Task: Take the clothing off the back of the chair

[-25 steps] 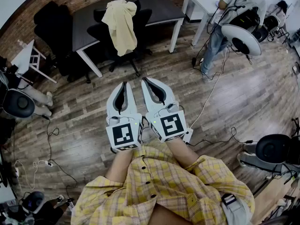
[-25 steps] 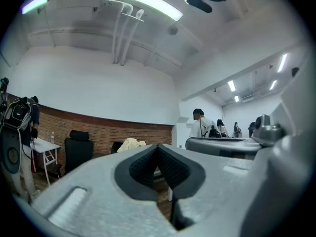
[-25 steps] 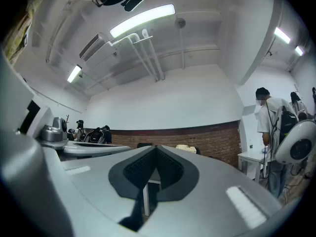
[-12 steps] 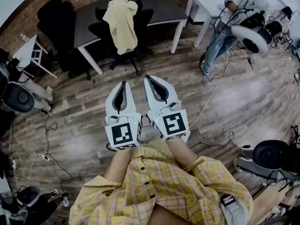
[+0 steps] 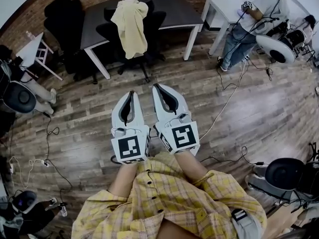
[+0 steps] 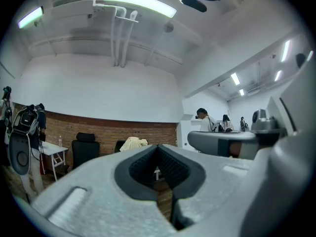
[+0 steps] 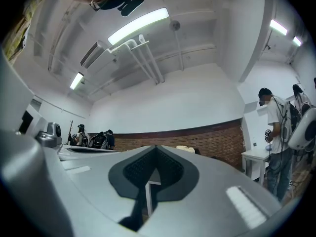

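Clothing (image 5: 130, 26) on chair (image 5: 155, 23), table (image 5: 179, 10) behind

Head view: high above floor, looks steeply down and forward; left gripper (image 5: 131, 92) and right gripper (image 5: 155, 85) close below, chair (image 5: 155, 23) with clothing (image 5: 130, 24) farther ahead. Left gripper view: rides on gripper, looks level along jaws, low, toward brick wall (image 6: 98, 128). Right gripper view: same, tipped slightly up. All three share clothing and brick wall.
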